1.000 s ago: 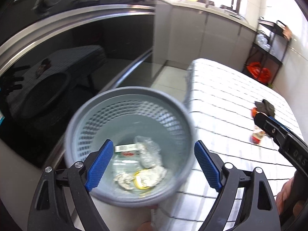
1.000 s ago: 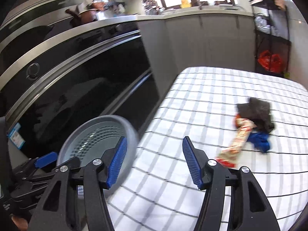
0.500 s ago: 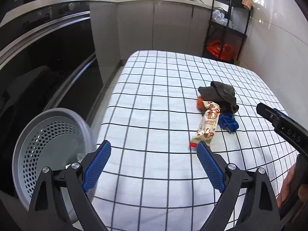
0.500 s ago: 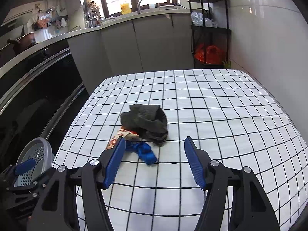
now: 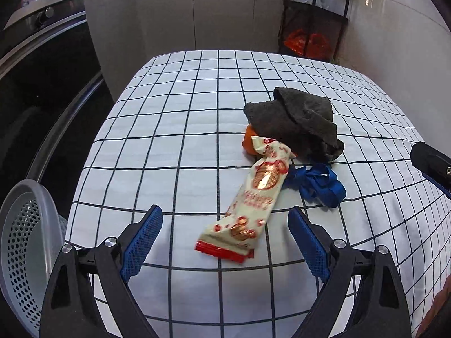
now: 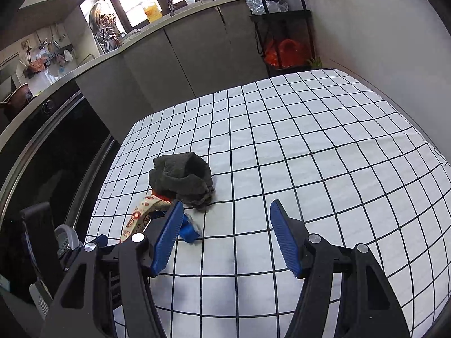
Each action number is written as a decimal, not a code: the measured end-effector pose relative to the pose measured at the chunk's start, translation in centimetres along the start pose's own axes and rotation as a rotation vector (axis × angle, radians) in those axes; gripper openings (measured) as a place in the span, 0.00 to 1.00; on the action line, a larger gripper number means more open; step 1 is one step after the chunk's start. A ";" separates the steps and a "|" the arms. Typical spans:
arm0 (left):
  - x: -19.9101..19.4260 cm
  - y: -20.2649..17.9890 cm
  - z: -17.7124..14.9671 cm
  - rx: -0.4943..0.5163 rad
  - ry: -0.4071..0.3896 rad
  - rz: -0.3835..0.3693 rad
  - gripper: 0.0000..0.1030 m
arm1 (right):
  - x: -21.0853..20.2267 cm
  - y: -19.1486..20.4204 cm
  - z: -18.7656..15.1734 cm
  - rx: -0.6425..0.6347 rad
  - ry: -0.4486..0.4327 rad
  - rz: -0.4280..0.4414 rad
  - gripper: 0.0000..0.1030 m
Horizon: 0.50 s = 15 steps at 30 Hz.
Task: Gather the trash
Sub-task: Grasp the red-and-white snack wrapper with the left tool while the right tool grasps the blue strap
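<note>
A cream and red snack wrapper (image 5: 252, 197) lies on the checked tablecloth (image 5: 183, 129), its near end between the open fingers of my left gripper (image 5: 225, 225). Beside it are a crumpled blue ribbon (image 5: 318, 181), a dark grey cloth (image 5: 298, 121) and an orange thing (image 5: 249, 140) partly under the cloth. The grey perforated bin (image 5: 25, 242) stands off the table's left edge. My right gripper (image 6: 224, 222) is open above bare tablecloth (image 6: 310, 140), right of the cloth (image 6: 183, 177), wrapper (image 6: 141, 215) and ribbon (image 6: 188, 229). Its left finger hides part of the ribbon.
A dark oven front (image 5: 33, 84) and grey cabinets (image 5: 183, 14) run along the left and far sides. A black rack (image 5: 313, 19) with an orange bag stands behind the table. A pale wall (image 6: 380, 33) borders the right side. The right gripper's tip (image 5: 431, 163) shows at the left view's right edge.
Both grippers swung right, away from the bin and over the table. The left one closed in on the wrapper. The right one passed the cloth and now faces bare tablecloth.
</note>
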<state>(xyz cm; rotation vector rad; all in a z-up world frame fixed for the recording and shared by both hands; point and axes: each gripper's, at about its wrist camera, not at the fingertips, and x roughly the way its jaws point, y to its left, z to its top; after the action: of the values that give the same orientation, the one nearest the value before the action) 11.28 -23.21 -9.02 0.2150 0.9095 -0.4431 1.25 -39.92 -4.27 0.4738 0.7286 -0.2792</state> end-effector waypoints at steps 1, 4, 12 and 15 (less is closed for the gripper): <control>0.2 -0.2 0.1 0.001 0.001 -0.003 0.86 | 0.0 0.0 0.0 -0.003 0.001 0.001 0.60; 0.5 -0.4 0.4 -0.005 -0.005 -0.016 0.86 | 0.1 0.2 0.0 -0.010 0.007 0.008 0.60; 1.5 0.0 0.9 -0.020 0.030 -0.040 0.43 | 0.7 1.3 -0.5 -0.065 0.021 0.000 0.60; 1.2 0.7 1.0 -0.033 0.033 -0.051 0.26 | 1.3 1.8 -0.8 -0.088 0.036 0.007 0.60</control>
<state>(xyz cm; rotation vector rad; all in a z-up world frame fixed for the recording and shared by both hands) 12.95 -23.26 -9.40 0.1694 0.9555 -0.4724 2.43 -38.12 -5.06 0.3986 0.7712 -0.2313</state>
